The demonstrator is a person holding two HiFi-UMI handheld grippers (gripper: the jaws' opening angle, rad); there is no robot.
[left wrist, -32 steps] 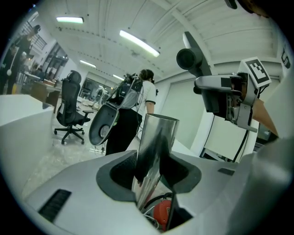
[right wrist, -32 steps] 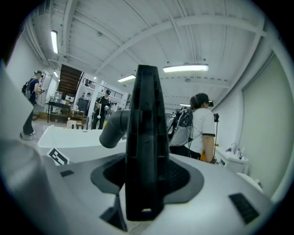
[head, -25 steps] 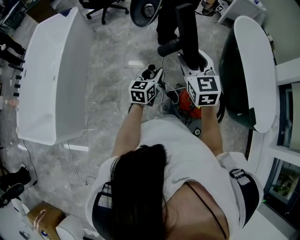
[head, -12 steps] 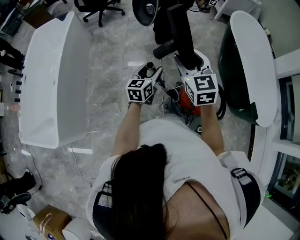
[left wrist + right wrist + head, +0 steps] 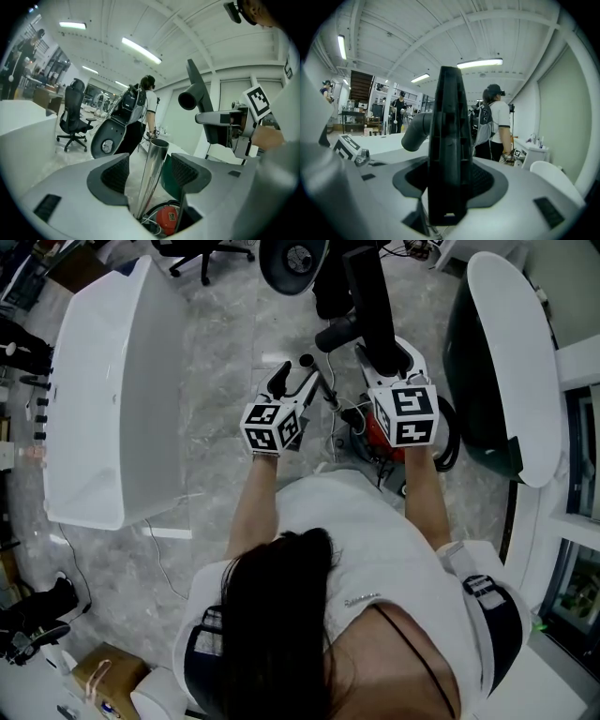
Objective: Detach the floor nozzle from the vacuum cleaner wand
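Note:
The black floor nozzle (image 5: 367,298) stands upright between the jaws of my right gripper (image 5: 392,367), which is shut on it; its neck tube (image 5: 416,130) sticks out to the left. The nozzle (image 5: 202,105) is apart from the shiny metal wand (image 5: 151,176), whose open top end is bare. My left gripper (image 5: 151,176) has just been opening: its pads (image 5: 116,174) stand on both sides of the wand with gaps and do not press on it. In the head view the left gripper (image 5: 294,381) is left of the nozzle, the wand (image 5: 317,382) between them.
The red vacuum body (image 5: 377,433) with loose cables lies on the floor below both grippers. A long white tub (image 5: 103,399) stands at the left, a white rounded table (image 5: 511,352) at the right. An office chair (image 5: 72,115) and a standing person (image 5: 149,110) are beyond.
The left gripper's jaws have spread wider and it has shifted a little left and up. The wand's open end now shows apart from the nozzle neck. The right gripper has kept still.

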